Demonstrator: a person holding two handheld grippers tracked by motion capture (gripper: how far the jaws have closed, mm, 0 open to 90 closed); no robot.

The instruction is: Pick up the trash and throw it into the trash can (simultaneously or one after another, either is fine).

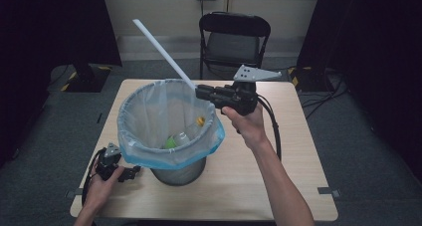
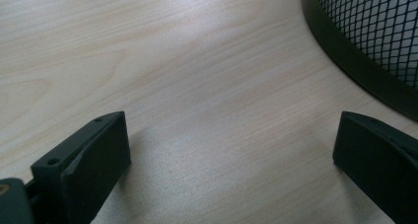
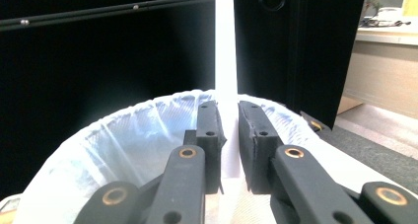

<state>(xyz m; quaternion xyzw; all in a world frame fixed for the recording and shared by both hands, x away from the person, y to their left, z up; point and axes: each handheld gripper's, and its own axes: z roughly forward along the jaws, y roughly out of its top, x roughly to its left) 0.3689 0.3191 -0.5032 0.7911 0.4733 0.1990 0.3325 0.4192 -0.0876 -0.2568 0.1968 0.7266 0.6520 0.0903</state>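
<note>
A long white stick (image 1: 164,54) slants up and to the left above a mesh bin (image 1: 179,173) lined with a pale blue bag (image 1: 149,111). My right gripper (image 1: 200,92) is shut on the stick's lower end, over the bin's far right rim. In the right gripper view the stick (image 3: 225,46) rises straight up from between the pads of my right gripper (image 3: 229,120), with the bag (image 3: 123,140) below. Plastic bottles (image 1: 186,136) lie inside the bin. My left gripper (image 1: 130,174) rests on the table at the bin's near left, open and empty (image 2: 231,140), beside the mesh wall (image 2: 374,31).
The bin stands left of centre on a light wooden table (image 1: 278,186). A black folding chair (image 1: 234,37) sits behind the far edge. Dark curtains hang on both sides, and cables lie on the floor at right.
</note>
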